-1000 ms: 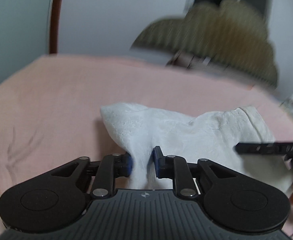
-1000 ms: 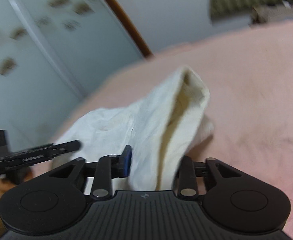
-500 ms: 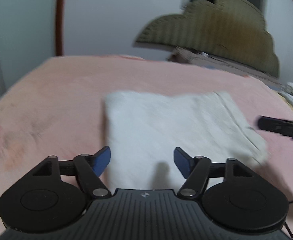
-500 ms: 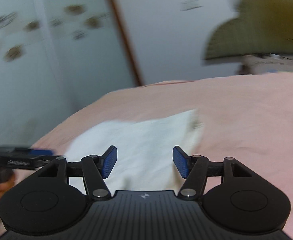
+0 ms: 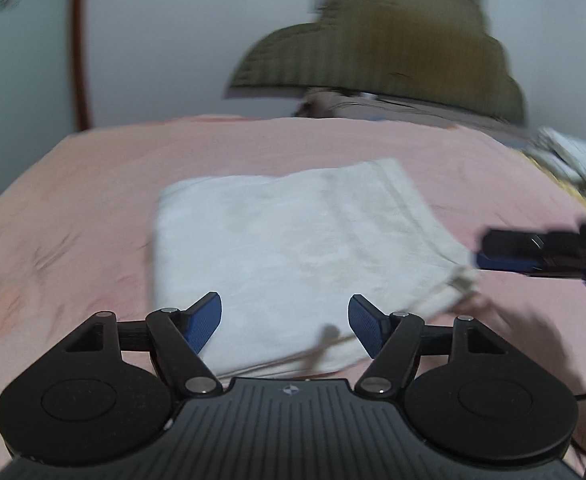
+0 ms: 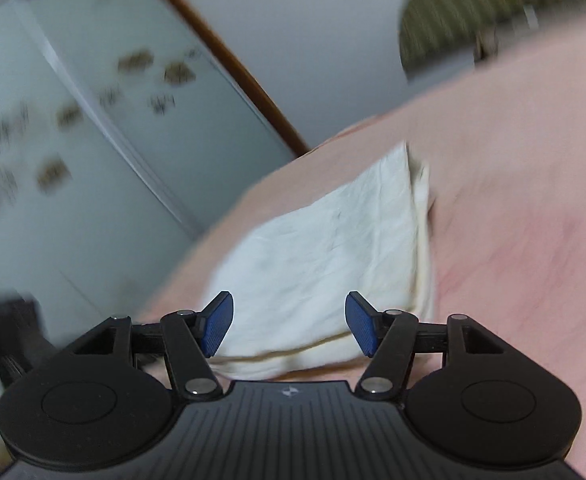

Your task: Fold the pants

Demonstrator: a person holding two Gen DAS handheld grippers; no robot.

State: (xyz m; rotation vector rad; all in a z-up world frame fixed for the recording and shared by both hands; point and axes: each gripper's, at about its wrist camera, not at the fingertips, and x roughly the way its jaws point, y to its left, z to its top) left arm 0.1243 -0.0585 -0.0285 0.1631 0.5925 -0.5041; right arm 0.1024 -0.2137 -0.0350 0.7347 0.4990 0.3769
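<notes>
The white pants (image 5: 293, 248) lie folded into a flat rectangle on the pink bed (image 5: 73, 208). My left gripper (image 5: 285, 326) is open and empty, hovering just short of the fold's near edge. My right gripper (image 6: 289, 328) is open and empty above the near edge of the pants (image 6: 333, 248). In the left wrist view the right gripper (image 5: 505, 258) shows at the right, next to the pants' right corner.
A brown scalloped headboard (image 5: 393, 40) stands at the far end of the bed. White walls and a wooden door frame (image 5: 80, 48) lie behind. A pale wardrobe door (image 6: 73, 120) is left of the bed. Cluttered items (image 5: 573, 160) sit at the right edge.
Both grippers were shut on the lifted pants one second ago. They opened and let the cloth drop flat on the bed, then drew back a little.
</notes>
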